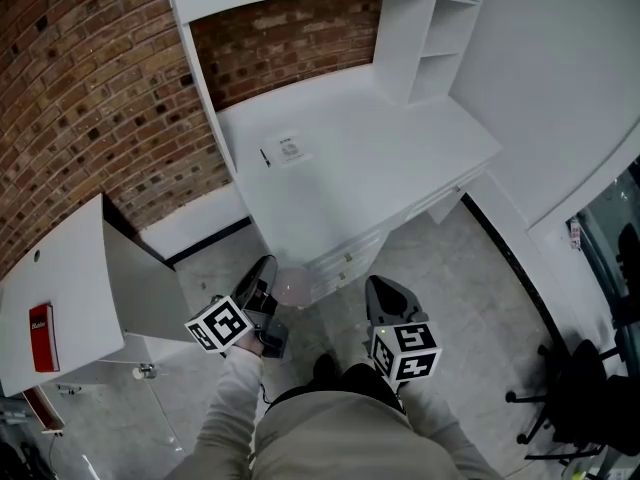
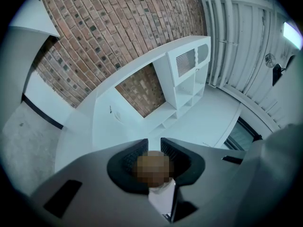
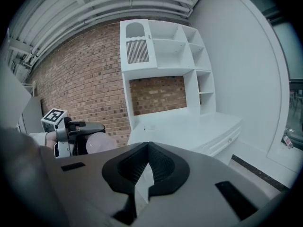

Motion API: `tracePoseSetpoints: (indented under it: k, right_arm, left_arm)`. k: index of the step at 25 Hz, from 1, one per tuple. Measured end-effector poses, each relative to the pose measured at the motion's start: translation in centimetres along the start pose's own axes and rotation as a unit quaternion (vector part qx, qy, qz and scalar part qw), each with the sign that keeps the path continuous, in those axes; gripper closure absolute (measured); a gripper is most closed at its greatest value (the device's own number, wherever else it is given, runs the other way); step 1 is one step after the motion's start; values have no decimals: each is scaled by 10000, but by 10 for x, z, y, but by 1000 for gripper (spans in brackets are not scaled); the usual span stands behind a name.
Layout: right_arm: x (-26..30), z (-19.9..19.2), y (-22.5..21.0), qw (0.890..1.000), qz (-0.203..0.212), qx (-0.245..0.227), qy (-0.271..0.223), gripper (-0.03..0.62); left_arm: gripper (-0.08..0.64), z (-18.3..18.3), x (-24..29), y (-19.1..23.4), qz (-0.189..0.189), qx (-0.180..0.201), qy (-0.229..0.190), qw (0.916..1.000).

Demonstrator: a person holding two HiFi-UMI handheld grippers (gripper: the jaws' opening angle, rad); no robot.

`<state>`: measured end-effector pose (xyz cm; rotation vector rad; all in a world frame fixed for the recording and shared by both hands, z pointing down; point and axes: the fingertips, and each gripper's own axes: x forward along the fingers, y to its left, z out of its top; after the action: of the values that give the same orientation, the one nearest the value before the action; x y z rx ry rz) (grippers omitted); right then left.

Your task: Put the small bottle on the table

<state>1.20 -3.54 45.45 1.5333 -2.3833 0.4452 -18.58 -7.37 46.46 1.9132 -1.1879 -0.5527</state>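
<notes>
My left gripper is shut on the small bottle, a pale, pinkish, rounded thing held in the air in front of the white desk. In the left gripper view the bottle's white body sits between the two dark pads, with its top blurred. The right gripper view shows the left gripper at its left with the bottle in its jaws. My right gripper hangs beside it, shut with nothing in it. The desk top lies just beyond both grippers.
The desk carries a white hutch with shelves and a small printed sheet. Its drawers face me. An open white cabinet door with a red item stands at the left. An office chair is at the right.
</notes>
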Motion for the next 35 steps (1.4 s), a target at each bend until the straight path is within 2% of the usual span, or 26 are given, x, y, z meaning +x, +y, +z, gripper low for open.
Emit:
tracePoseSetpoints:
  k: [9, 20, 25, 30, 35]
  right_arm:
    - [26, 14, -14, 10000, -36, -56, 6, 565]
    - [76, 32, -45, 10000, 41, -31, 21, 565]
    - [99, 45, -61, 9999, 84, -60, 56, 565]
    - [119, 56, -80, 9999, 126, -62, 85, 565]
    - [133, 60, -97, 9998, 146, -24, 128, 565]
  left_arm:
    - [466, 13, 25, 18, 198, -42, 24, 9998]
    - [468, 27, 81, 40, 390, 366, -3, 9986]
    - [468, 35, 112, 55, 731, 802, 103, 9940]
    - [468, 29, 149, 65, 811, 1109, 364, 9898]
    - [468, 27, 186, 74, 944, 1589, 596, 9810]
